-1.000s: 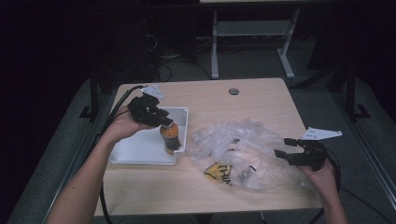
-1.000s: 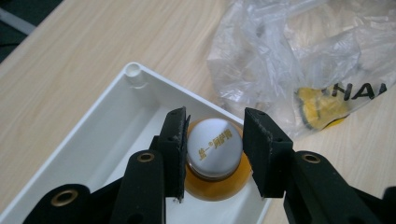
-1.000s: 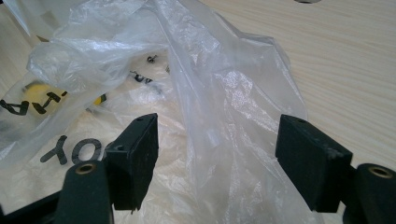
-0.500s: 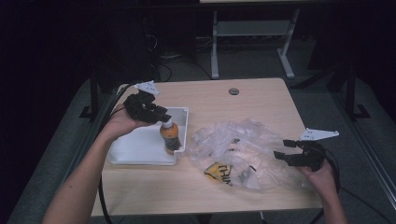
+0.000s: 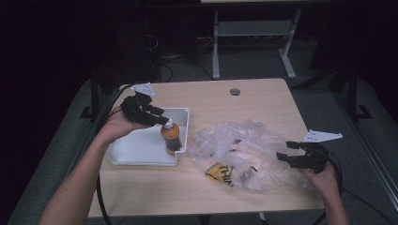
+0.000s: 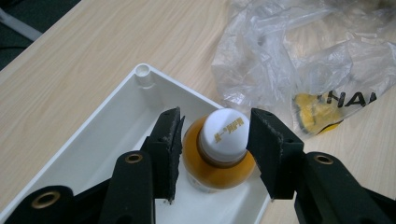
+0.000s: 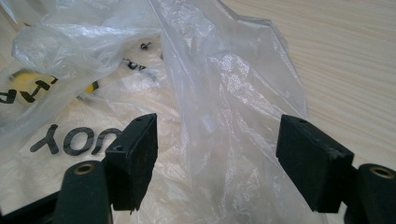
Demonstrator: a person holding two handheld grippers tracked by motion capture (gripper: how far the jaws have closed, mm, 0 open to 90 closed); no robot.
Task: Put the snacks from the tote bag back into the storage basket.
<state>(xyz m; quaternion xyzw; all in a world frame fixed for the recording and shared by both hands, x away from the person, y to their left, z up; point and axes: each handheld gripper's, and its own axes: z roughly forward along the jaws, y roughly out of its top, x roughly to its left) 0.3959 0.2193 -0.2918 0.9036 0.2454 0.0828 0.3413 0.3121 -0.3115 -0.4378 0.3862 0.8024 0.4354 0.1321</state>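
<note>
High view: 1 bottle [image 5: 171, 137], 1 tray [image 5: 136, 150], 1 plastic bag [image 5: 244, 152], 2 hand-held grippers.

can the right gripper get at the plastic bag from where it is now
Probably yes. The right gripper stands open at the edge of the plastic bag, with a fold of film rising between its jaws and nothing else in the way.

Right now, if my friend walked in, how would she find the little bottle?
Look at the white tray on the left side of the wooden table. The bottle stands upright in the tray's right corner, nearest the crinkly plastic bag. It is the only orange thing with a white cap.
</note>
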